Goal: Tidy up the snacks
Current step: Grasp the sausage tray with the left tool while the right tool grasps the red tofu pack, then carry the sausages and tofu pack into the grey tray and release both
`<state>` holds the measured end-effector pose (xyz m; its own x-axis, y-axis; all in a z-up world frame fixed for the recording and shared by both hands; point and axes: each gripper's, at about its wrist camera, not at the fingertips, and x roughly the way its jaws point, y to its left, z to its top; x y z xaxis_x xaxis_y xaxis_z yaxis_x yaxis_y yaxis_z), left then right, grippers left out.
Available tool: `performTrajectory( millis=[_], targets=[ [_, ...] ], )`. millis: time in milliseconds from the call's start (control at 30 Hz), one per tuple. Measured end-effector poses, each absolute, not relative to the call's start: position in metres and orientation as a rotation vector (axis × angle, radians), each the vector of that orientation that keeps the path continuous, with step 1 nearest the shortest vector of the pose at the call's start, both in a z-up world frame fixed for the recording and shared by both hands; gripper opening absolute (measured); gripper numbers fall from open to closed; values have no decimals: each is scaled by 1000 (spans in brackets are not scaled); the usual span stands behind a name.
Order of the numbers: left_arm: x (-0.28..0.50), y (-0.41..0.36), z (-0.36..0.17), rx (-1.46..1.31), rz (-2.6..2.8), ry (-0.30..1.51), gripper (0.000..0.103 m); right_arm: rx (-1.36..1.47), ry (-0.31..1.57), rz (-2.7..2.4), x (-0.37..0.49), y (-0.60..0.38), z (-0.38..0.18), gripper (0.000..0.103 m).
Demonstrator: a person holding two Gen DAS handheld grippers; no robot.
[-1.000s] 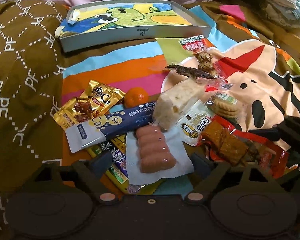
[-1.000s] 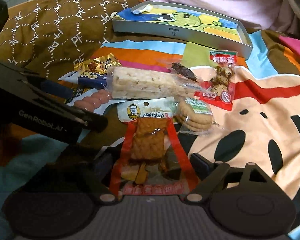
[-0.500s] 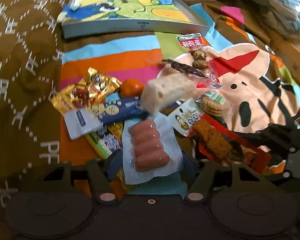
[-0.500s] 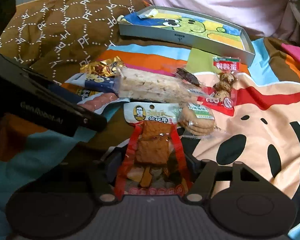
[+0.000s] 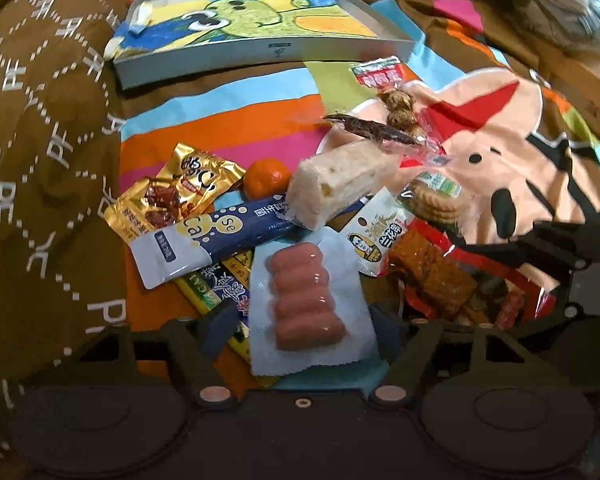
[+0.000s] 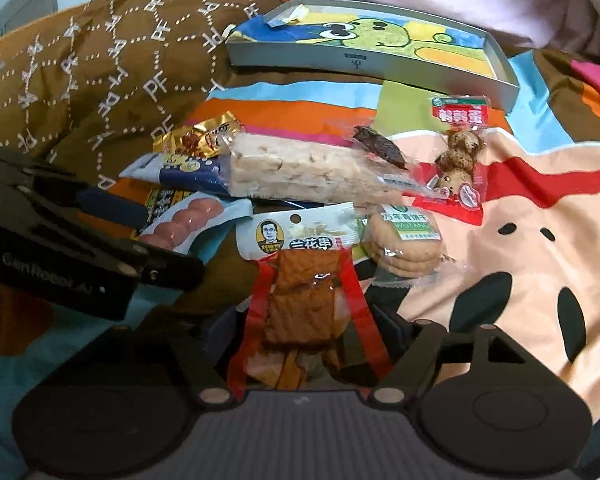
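While the snacks lie heaped on the patterned bedspread (image 5: 228,120), each gripper already straddles one packet. Farthest left in the left wrist view sit the gold packet (image 5: 172,196) and the blue stick pack (image 5: 216,236), clear of either tool. Next comes the sausage pack (image 5: 306,300): its long axis runs almost straight away from the left gripper (image 5: 300,330), in line with the fingers, and its near end lies between them. The jaws stand partway spread, and the fingers seem to touch the wrapper's edges, though I cannot tell whether they press on it. Right of that, the red-edged tofu packet (image 6: 304,300) lies lengthwise along the right gripper (image 6: 308,330), its lower half between the fingers; those jaws are opening and do not look clamped on it. So the left hand is nearer the sausages, the right nearer the tofu. Beyond both, well apart and up the bed, waits the shallow grey tray (image 5: 268,50), holding only a small wrapper in one corner. Either packet would probably travel forward, along its own axis, to reach it.
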<state>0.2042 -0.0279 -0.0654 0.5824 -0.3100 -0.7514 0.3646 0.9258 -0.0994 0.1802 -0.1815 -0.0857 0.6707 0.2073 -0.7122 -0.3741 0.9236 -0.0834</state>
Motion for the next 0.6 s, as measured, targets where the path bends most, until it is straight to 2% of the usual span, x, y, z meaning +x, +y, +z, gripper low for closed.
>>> performTrajectory(
  millis=[67, 200, 267, 600],
  targets=[
    [203, -29, -65, 88, -399, 864, 65, -262, 761, 319, 176, -178, -87, 69],
    [203, -28, -62, 57, -419, 893, 62, -252, 775, 321, 175, -177, -86, 63],
    [203, -25, -60, 8, -441, 919, 61, -252, 777, 332, 172, -176, -84, 50],
    [206, -5, -63, -304, -530, 1077, 56, -477, 722, 271, 147, -163, -70, 44]
  ],
)
